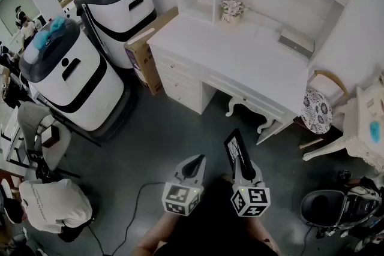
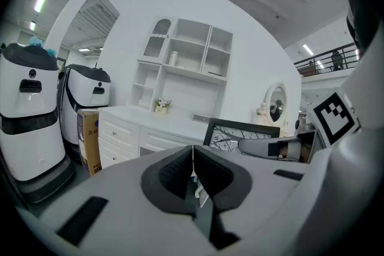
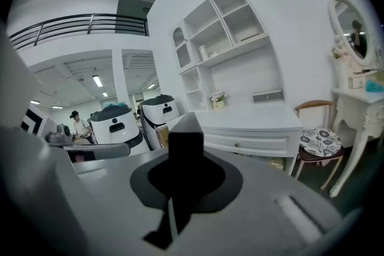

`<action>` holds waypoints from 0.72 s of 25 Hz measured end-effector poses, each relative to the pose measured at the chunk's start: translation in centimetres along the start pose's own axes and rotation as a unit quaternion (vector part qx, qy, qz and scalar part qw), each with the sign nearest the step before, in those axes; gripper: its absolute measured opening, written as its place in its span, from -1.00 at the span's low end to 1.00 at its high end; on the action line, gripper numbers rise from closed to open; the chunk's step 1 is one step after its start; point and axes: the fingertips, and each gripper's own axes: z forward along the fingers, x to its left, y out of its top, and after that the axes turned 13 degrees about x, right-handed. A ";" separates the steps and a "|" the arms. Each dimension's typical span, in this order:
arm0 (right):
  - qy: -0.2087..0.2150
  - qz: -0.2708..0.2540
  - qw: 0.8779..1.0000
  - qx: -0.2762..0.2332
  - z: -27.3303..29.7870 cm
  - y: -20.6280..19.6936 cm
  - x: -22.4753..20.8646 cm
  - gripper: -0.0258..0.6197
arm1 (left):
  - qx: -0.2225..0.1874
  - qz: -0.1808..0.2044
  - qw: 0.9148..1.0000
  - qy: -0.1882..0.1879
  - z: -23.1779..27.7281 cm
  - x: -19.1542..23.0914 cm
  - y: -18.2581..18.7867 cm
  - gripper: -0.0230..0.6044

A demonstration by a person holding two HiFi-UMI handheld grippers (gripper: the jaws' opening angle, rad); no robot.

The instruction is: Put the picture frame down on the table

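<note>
Frame (image 1: pixel 232 145) is gripped by its edge in the right hand-held gripper (image 1: pixel 241 165), jaws clamped on it. It is held in the air over the floor (image 1: pixel 162 129), on the near side of the white surface (image 1: pixel 240 63) and well apart from it. Left hand-held gripper (image 1: pixel 194 165) is clenched on nothing, just left of the frame. Flowers (image 1: pixel 231 9) are seen at the surface's far edge.

Grey tongs (image 1: pixel 194 162), marker cubes (image 1: pixel 181 199), seemingly dark top (image 1: pixel 204 232)
</note>
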 end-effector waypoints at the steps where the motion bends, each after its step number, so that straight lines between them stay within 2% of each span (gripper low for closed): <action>1: 0.000 0.000 1.000 0.000 0.0 0.0 0.0 -0.88 | 0.000 -0.001 1.000 0.000 0.0 0.0 -0.1 -0.88; 18: 0.010 0.016 1.000 0.001 0.2 -0.3 0.3 -0.88 | 0.006 -0.008 1.000 -0.007 -0.1 0.1 -0.3 -0.88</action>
